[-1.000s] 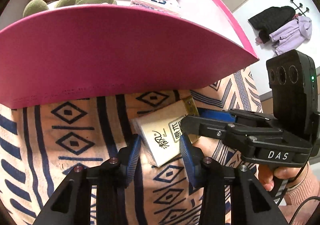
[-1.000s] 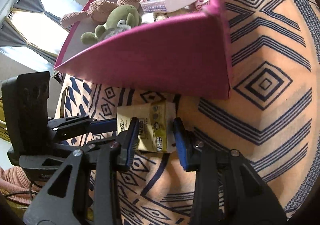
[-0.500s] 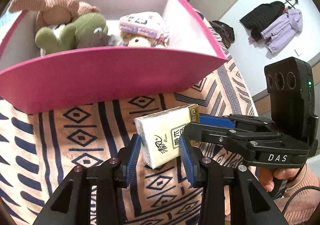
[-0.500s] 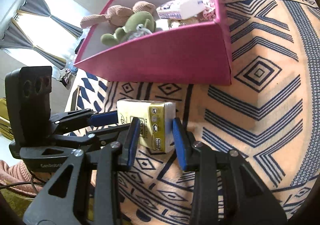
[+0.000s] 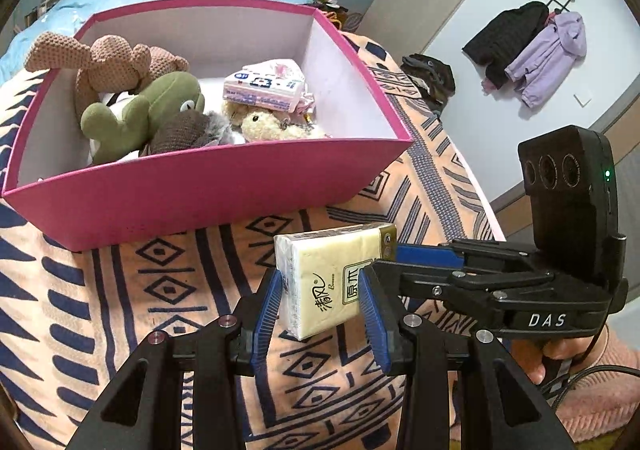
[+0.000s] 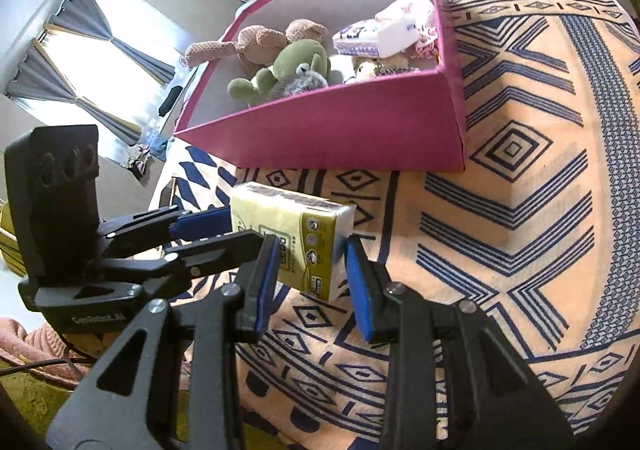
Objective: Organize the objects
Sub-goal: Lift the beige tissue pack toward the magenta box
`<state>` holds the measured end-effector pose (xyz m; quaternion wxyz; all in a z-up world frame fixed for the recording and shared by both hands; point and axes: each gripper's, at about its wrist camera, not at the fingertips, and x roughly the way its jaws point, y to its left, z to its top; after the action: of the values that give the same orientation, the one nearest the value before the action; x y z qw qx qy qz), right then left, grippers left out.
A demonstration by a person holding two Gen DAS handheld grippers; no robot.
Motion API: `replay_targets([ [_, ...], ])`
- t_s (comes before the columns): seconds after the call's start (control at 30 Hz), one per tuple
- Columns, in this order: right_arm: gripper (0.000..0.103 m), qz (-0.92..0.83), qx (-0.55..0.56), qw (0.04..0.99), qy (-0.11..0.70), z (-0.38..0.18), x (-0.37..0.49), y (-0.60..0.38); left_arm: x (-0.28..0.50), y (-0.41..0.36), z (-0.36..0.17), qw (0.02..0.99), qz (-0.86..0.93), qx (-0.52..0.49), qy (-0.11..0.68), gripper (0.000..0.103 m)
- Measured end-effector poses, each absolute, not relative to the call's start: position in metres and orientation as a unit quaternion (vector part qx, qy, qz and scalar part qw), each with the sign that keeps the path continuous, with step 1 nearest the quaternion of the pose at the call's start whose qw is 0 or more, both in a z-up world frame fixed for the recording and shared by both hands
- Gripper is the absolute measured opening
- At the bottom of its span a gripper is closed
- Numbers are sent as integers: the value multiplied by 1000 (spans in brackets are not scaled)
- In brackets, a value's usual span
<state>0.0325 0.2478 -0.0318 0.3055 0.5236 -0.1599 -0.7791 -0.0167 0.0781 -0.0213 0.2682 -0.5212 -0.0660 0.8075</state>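
Both tongs, left and right, clamp one pale-yellow tissue pack printed with Chinese characters. "DAS" marks the right tongs' body.

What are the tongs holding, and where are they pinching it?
Both tongs, left and right, pinch one yellow tissue pack, each gripping an opposite end.

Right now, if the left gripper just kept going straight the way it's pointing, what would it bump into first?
Probably the near wall of the pink box. The left gripper is already clamped on the yellow tissue pack, so the pack would likely hit first, though depth is hard to judge here.
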Motion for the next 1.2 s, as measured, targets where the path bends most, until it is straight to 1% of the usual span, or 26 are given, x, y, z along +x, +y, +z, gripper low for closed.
replay_targets([
  [0.13,37,-786,512,308,-161,-22,33,248,-15,76,-14,270,812,-513,-66,35],
  [0.4,37,-800,489,313,-151,3,35,248,-13,76,3,272,824,-493,-63,35],
  [1.2,37,-819,453,320,-148,33,43,248,0,80,41,269,852,-447,-37,35],
])
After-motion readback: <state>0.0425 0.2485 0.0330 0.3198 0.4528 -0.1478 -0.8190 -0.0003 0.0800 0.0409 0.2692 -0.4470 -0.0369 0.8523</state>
